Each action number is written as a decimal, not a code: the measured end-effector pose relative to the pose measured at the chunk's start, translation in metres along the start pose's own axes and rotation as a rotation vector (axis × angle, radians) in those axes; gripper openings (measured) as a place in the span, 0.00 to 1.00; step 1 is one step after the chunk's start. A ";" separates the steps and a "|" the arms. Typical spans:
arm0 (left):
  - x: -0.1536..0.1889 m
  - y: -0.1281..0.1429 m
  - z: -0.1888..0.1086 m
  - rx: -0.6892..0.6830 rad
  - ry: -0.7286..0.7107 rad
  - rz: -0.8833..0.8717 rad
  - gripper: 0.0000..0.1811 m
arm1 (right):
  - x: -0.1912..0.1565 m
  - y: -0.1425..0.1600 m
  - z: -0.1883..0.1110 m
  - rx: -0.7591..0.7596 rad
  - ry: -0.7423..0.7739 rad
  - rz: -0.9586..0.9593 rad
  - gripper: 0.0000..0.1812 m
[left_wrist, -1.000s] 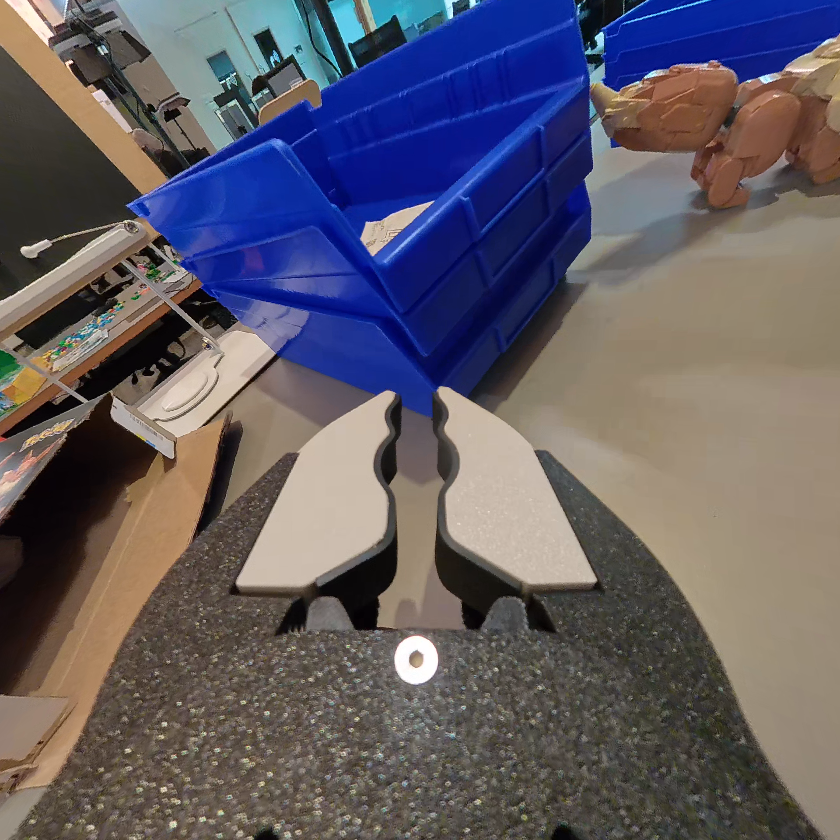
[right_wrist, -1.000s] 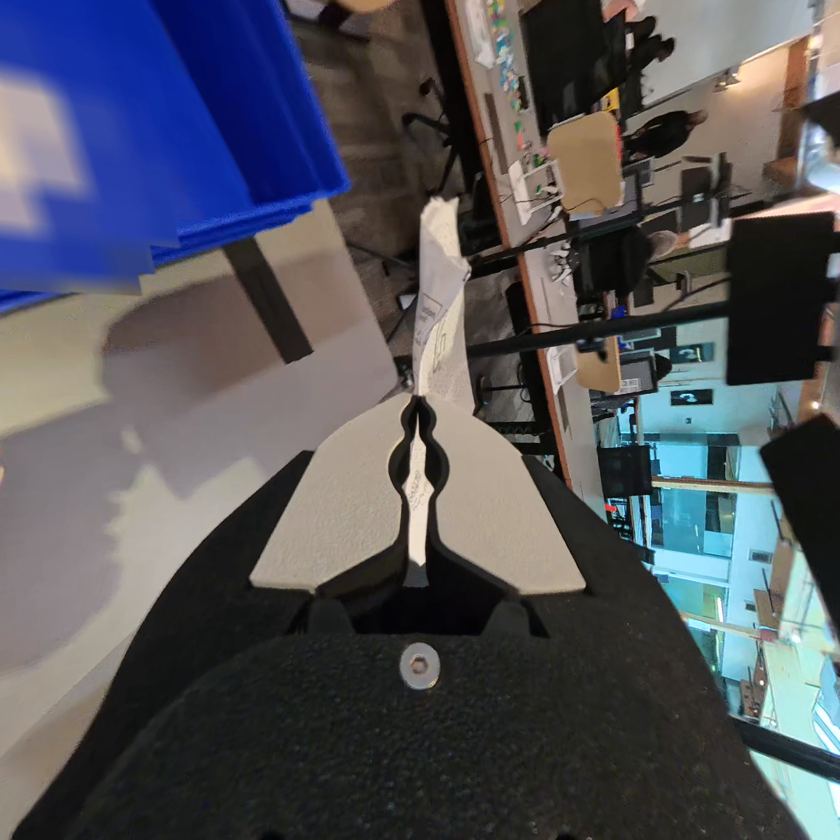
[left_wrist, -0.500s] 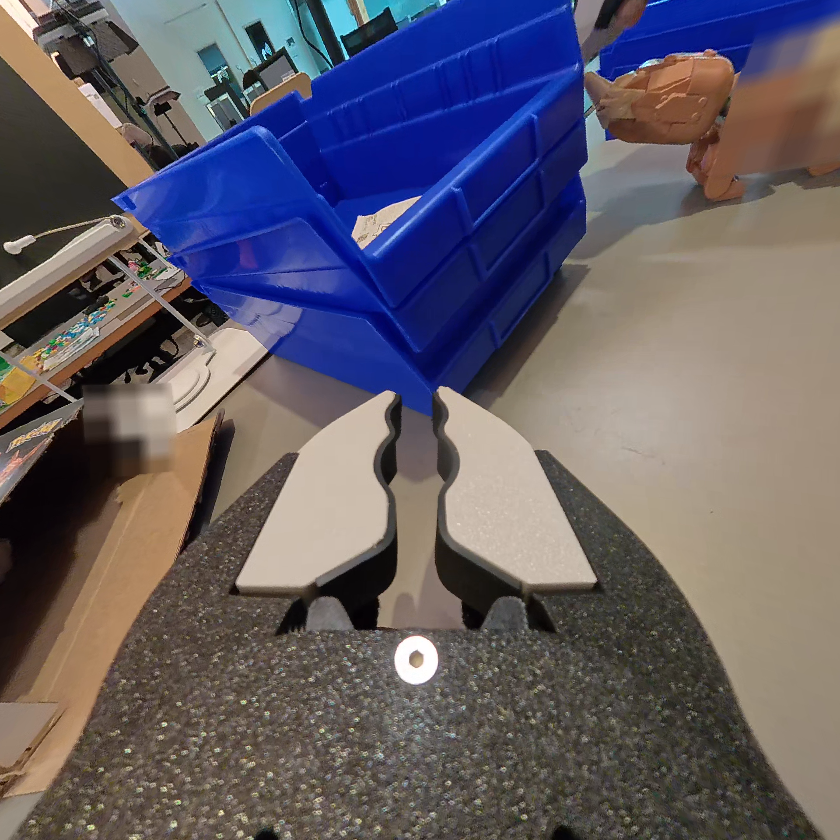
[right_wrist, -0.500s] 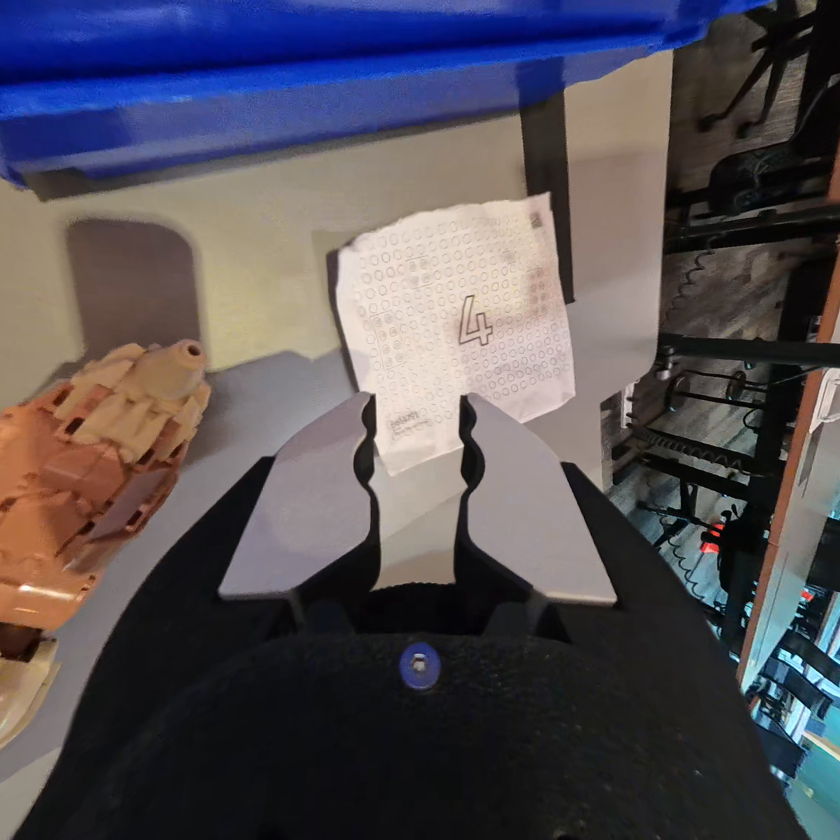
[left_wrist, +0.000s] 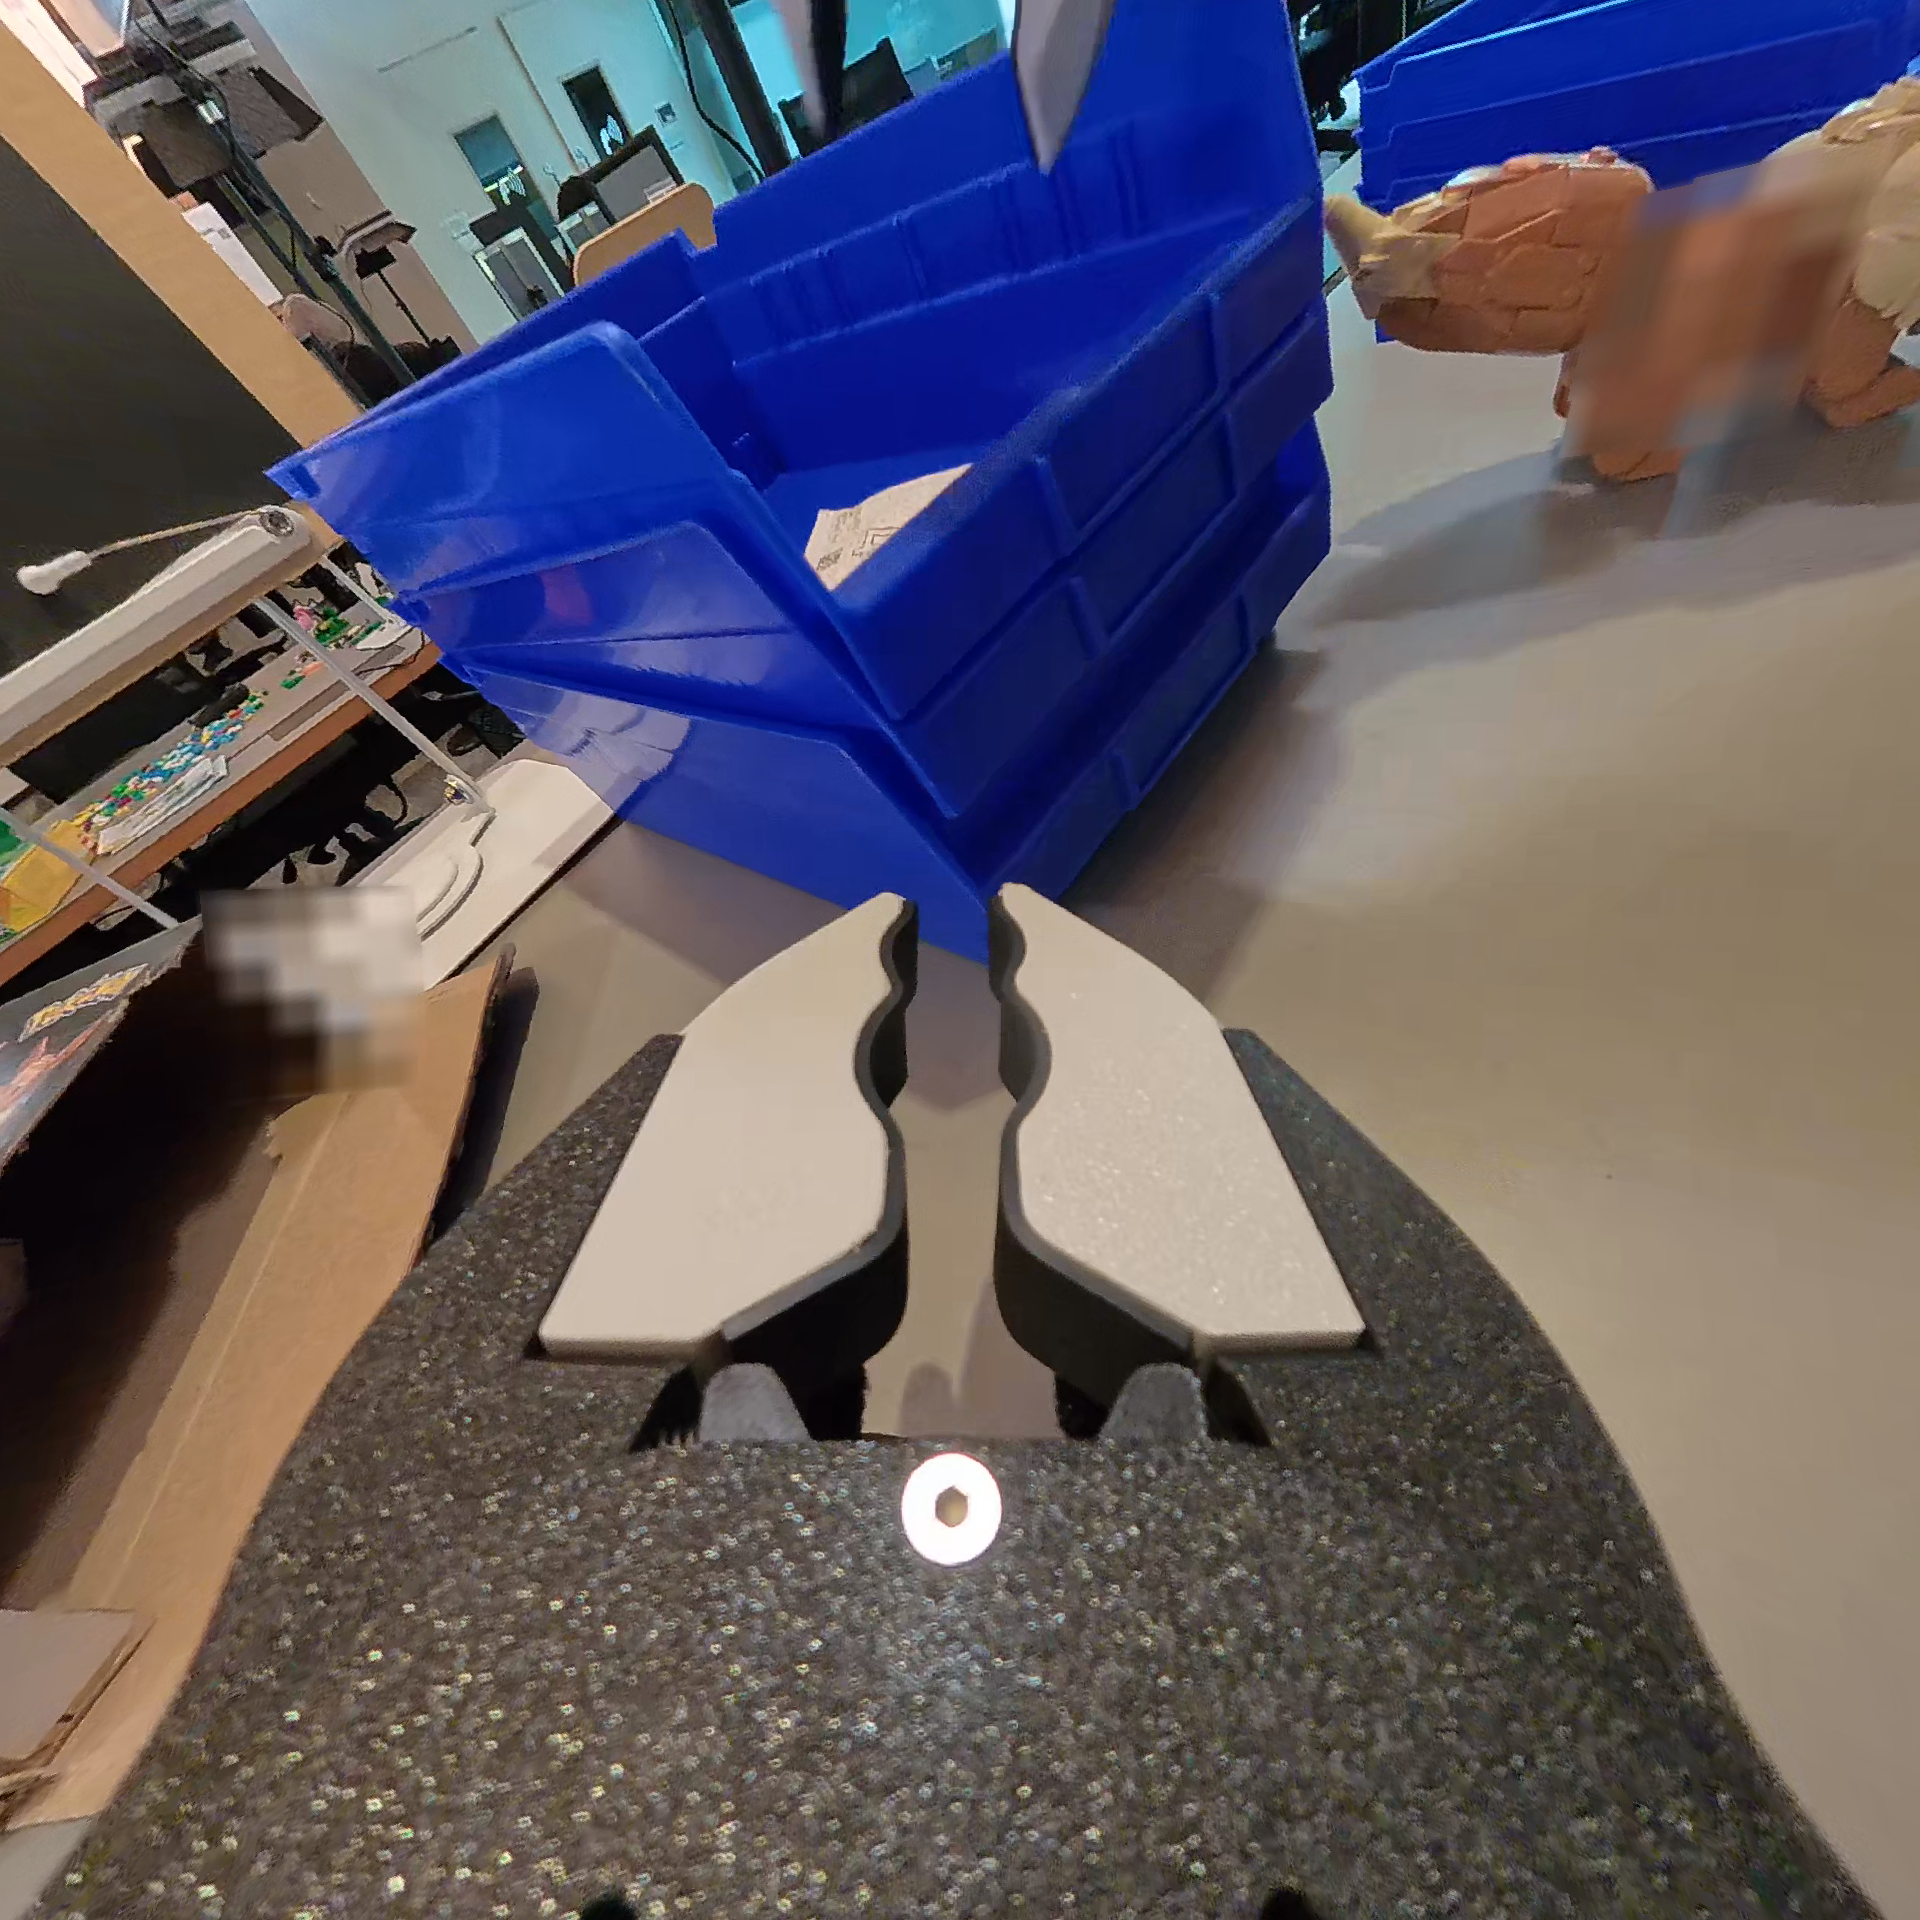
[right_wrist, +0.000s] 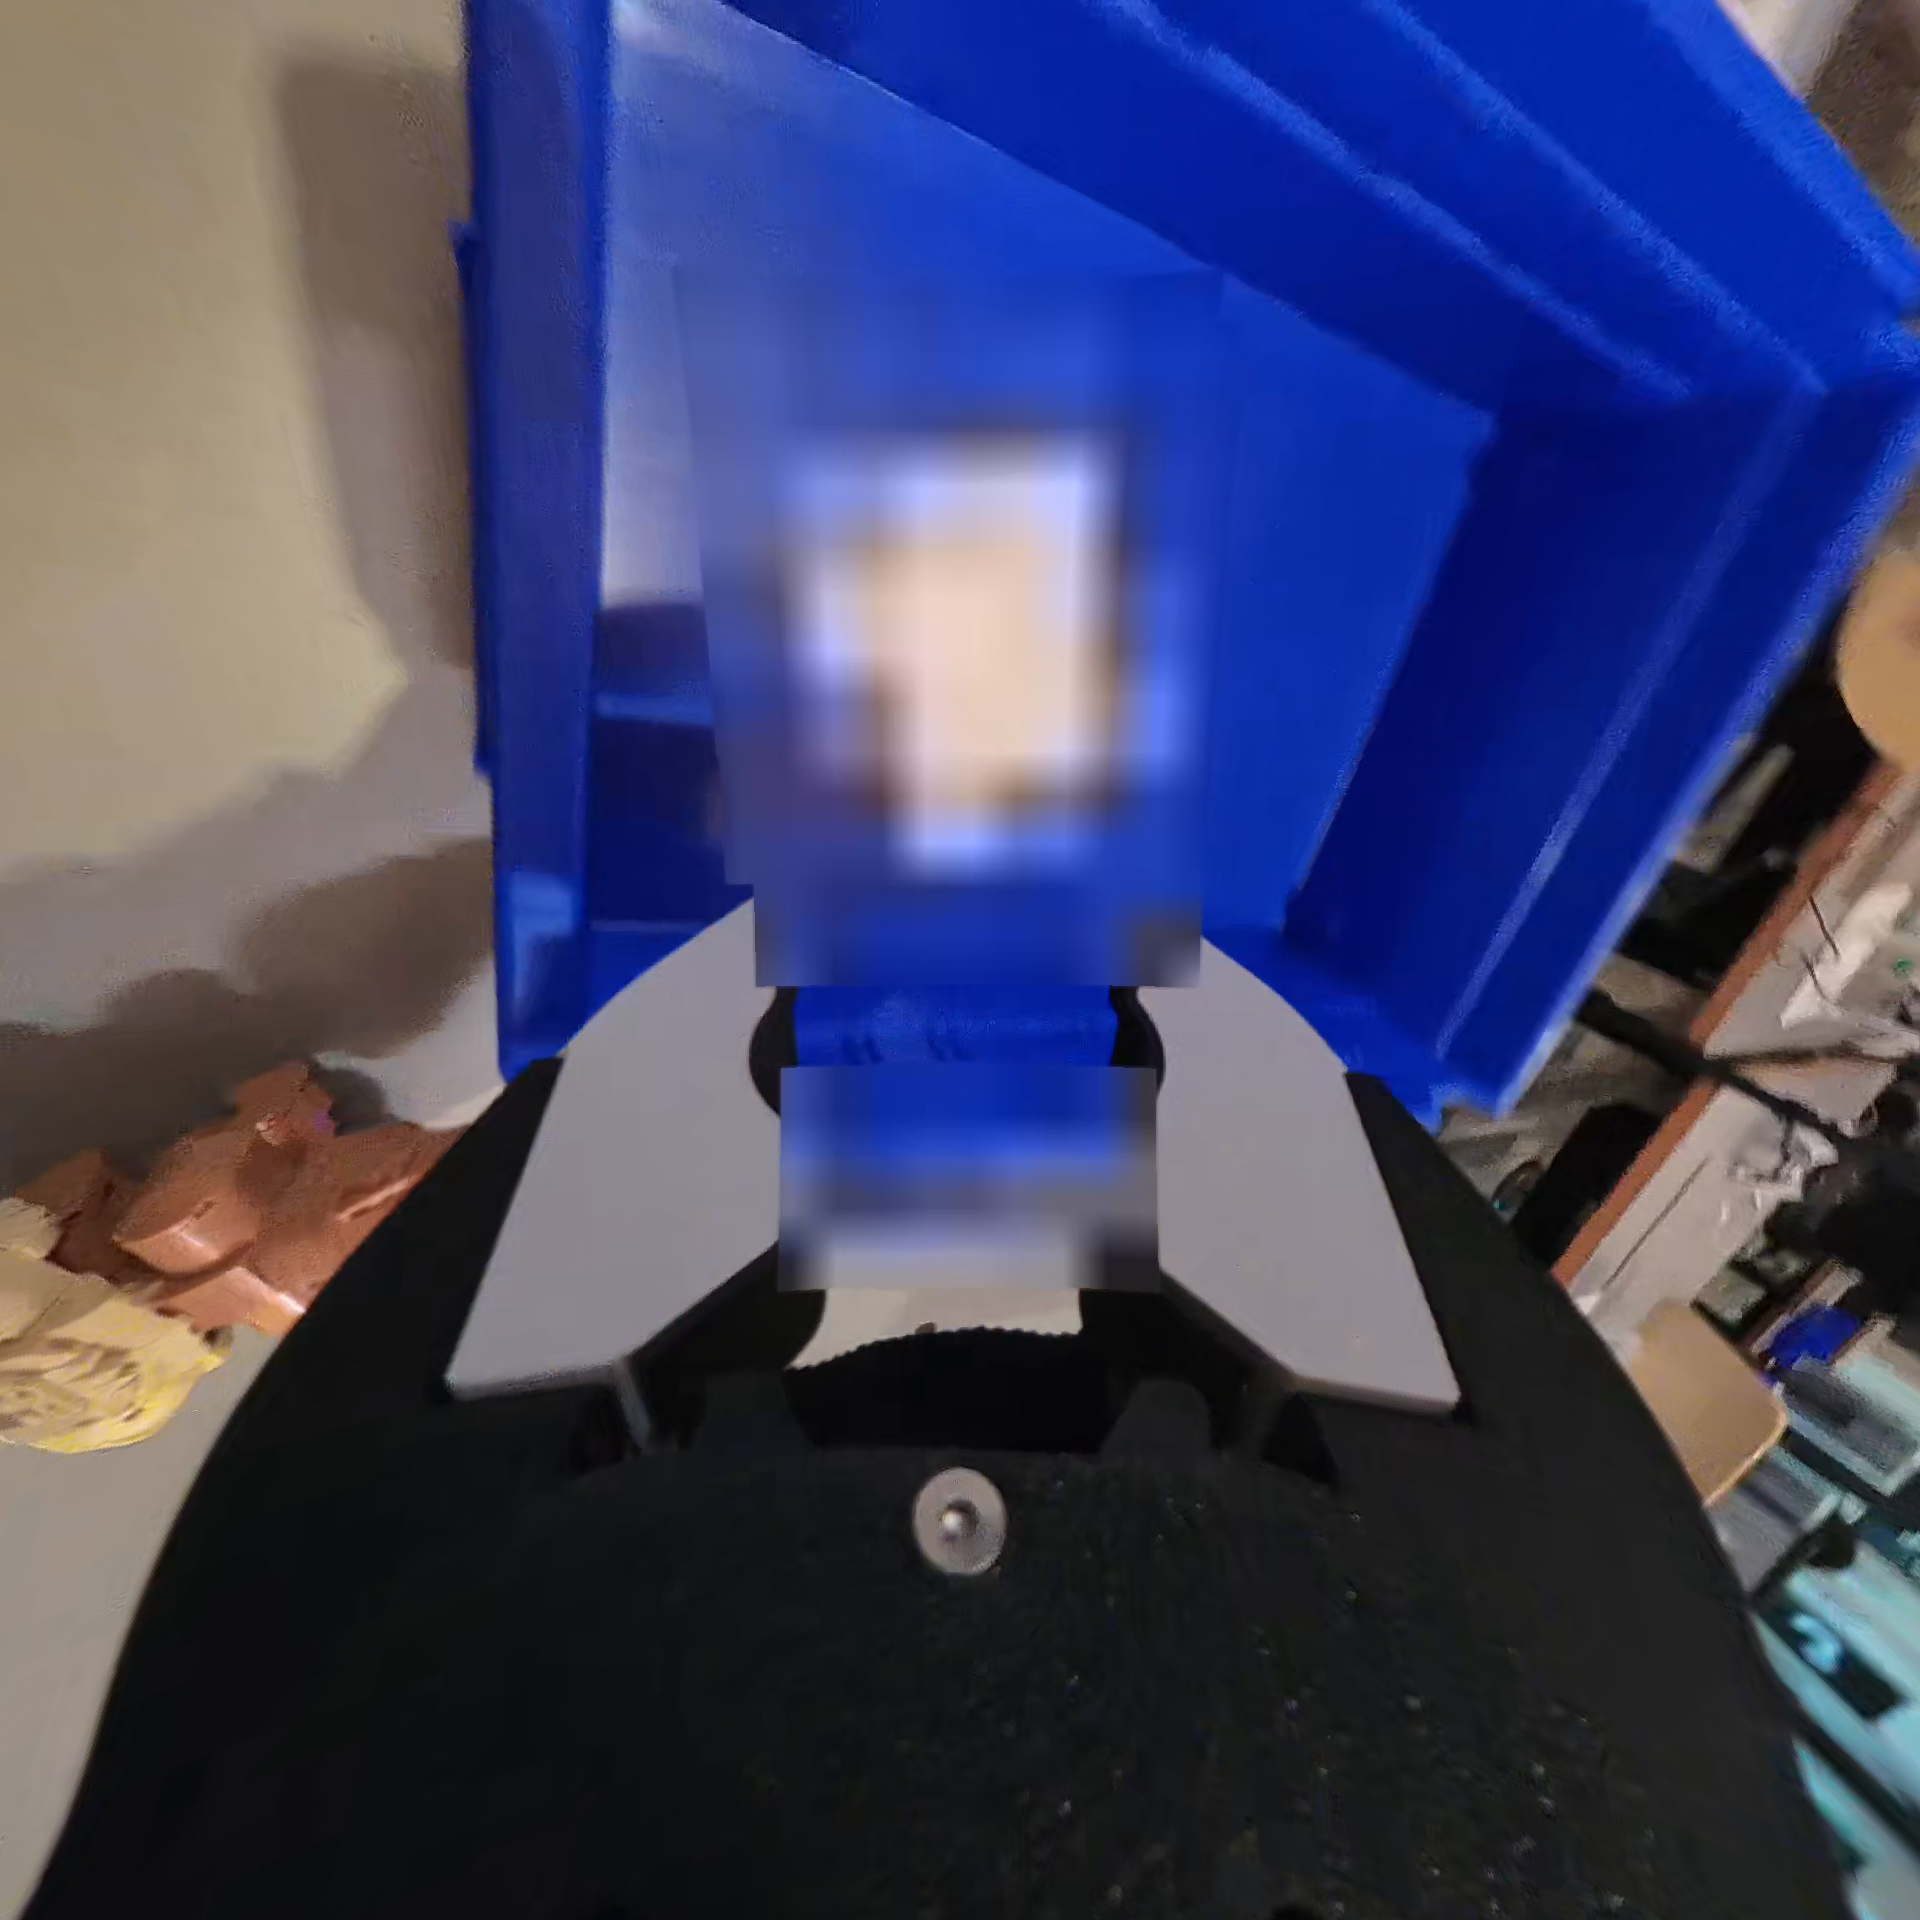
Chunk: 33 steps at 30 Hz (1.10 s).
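The left gripper (left_wrist: 951, 935) hangs low over the grey bench (left_wrist: 1558, 987), its fingers slightly parted and holding nothing, just before the near corner of the stacked blue bins (left_wrist: 935, 540), where a printed sheet (left_wrist: 883, 520) lies in the top one. The right gripper (right_wrist: 951, 1029), fingers spread wide and apparently empty, points down into that bin (right_wrist: 1558, 520), though blur hides what lies inside; keep it centred, clear of the walls.

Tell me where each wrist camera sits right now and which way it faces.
Left wrist view: low over the grey tabletop, looking forward at the stacked blue plastic bins; the left gripper shows, jaws slightly apart and empty.
Right wrist view: above the stack, looking down into the top bin; the right gripper shows, jaws wide open; a mosaic patch covers the bin floor.
Shared: the bins, the tabletop and the tan-and-brown brick-built animal figure.
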<state>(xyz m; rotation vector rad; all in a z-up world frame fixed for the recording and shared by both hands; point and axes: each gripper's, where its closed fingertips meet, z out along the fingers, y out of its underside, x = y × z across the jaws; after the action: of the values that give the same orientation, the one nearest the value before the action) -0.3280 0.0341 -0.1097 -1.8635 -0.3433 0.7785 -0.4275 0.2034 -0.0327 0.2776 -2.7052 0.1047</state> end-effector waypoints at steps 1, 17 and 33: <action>-0.001 -0.001 -0.001 0.004 -0.003 -0.002 0.07 | -0.002 -0.011 0.014 -0.026 -0.040 -0.041 0.34; -0.001 -0.009 -0.006 0.036 0.010 -0.021 0.07 | -0.002 -0.030 0.104 -0.173 -0.417 -0.010 0.38; 0.005 -0.010 -0.006 0.039 0.024 -0.016 0.07 | 0.060 0.086 -0.046 0.063 0.255 0.313 0.03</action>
<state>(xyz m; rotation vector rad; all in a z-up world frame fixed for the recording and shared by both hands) -0.3197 0.0368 -0.1010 -1.8299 -0.3253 0.7457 -0.4813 0.2817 0.0311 -0.1365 -2.4721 0.2952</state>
